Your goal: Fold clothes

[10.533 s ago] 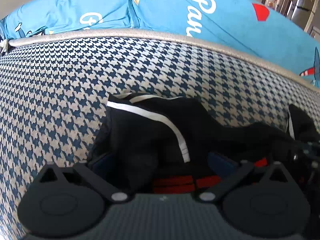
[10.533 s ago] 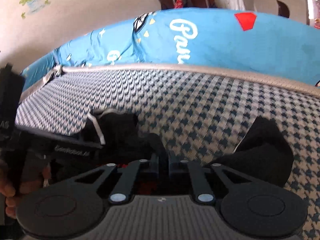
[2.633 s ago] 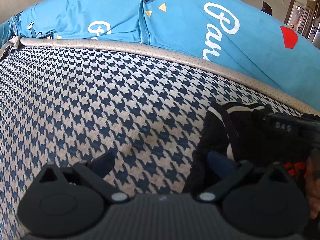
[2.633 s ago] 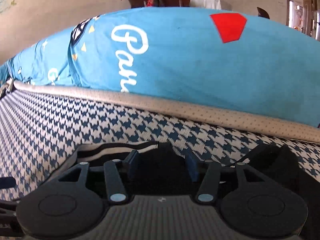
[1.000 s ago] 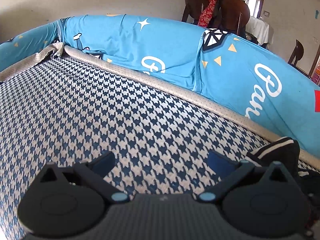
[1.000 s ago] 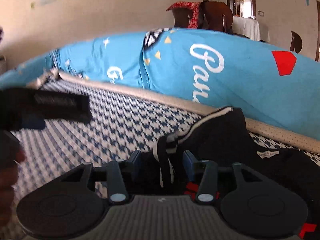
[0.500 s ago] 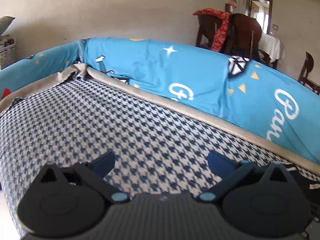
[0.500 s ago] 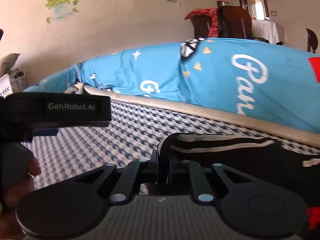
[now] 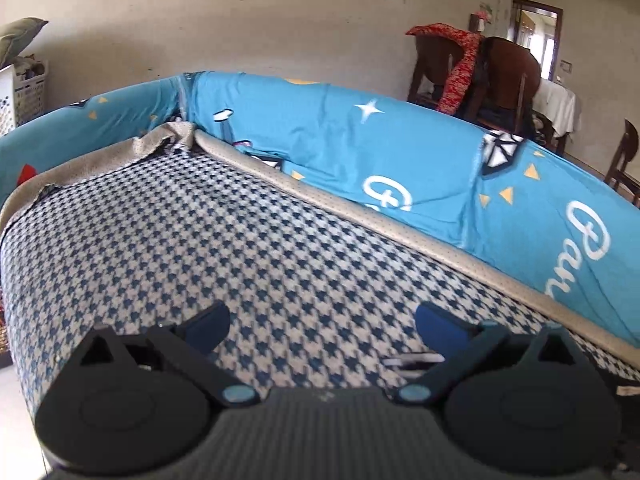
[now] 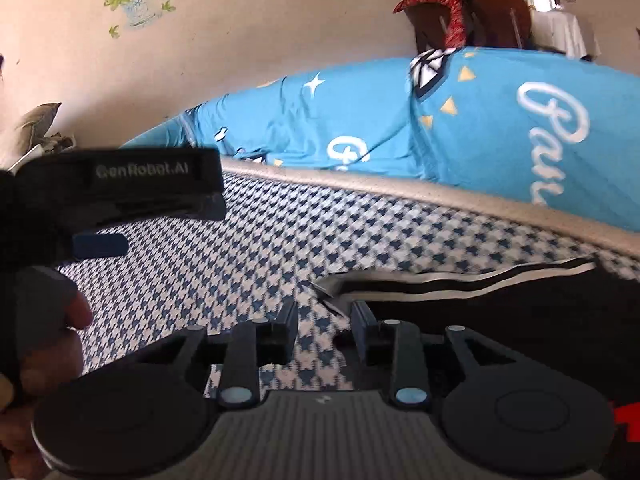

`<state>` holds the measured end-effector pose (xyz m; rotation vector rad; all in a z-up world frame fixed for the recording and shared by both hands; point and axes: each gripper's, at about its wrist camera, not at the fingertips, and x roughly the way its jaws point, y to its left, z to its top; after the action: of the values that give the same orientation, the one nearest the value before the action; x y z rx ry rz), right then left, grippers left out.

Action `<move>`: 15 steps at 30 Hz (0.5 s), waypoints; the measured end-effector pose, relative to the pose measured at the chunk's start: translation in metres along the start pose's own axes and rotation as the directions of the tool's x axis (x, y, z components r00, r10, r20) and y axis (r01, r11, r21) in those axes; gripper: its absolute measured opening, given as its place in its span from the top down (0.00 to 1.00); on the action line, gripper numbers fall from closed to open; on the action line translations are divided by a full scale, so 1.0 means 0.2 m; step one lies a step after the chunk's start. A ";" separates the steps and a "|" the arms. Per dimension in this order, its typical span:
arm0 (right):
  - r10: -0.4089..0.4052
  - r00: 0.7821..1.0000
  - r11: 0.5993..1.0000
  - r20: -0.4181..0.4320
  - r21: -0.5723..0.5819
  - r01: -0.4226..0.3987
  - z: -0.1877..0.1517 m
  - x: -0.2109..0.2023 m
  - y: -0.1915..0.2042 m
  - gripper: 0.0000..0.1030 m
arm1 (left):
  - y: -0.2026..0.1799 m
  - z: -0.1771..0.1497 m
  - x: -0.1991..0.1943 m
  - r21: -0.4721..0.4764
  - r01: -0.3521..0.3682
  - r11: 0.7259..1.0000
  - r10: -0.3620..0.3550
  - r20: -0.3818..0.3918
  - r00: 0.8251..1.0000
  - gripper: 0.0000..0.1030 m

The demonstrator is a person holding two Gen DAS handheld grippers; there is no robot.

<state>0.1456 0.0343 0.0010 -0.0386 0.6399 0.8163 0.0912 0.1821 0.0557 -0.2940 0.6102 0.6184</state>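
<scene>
My right claw (image 10: 324, 330) was pinching the black clothes (image 10: 500, 312) a sec ago; now its jaws are opening w/ nothing between them, so it let go. The clothes lie flat on the checked sofa seat (image 10: 280, 240), just right of that claw (stripe side up). My left claw (image 9: 322, 326) is wide open & empty. Prob this fold is done; next fold comes.
</scene>
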 end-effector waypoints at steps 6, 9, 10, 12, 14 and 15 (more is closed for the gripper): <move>-0.113 0.994 0.992 0.013 0.059 0.112 0.01 -0.18 -0.14 0.70 | -0.15 -0.05 -0.06 0.052 0.070 0.996 -0.068 -0.026 0.997 0.00; -0.177 0.984 0.979 0.008 0.102 0.175 -0.01 -0.29 -0.22 0.70 | -0.24 -0.09 -0.09 0.089 0.114 0.990 -0.110 -0.041 0.993 0.00; -0.195 0.981 0.975 0.010 0.112 0.193 -0.02 -0.32 -0.24 0.70 | -0.27 -0.10 -0.10 0.104 0.125 0.987 -0.120 -0.051 0.991 0.00; -0.224 0.975 0.966 0.013 0.134 0.220 -0.03 -0.39 -0.29 0.70 | -0.32 -0.13 -0.12 0.126 0.151 0.980 -0.144 -0.065 0.987 0.00; -0.252 0.968 0.957 0.013 0.153 0.247 -0.04 -0.47 -0.34 0.70 | -0.37 -0.16 -0.13 0.146 0.172 0.974 -0.163 -0.077 0.984 0.00; -0.268 0.963 0.952 0.015 0.160 0.262 -0.05 -0.51 -0.36 0.70 | -0.40 -0.17 -0.13 0.154 0.182 0.971 -0.170 -0.083 0.982 0.00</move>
<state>0.1389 -0.0867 0.0328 0.0327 0.6467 0.5044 0.1089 0.0936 0.0517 -0.2156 0.6890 0.3864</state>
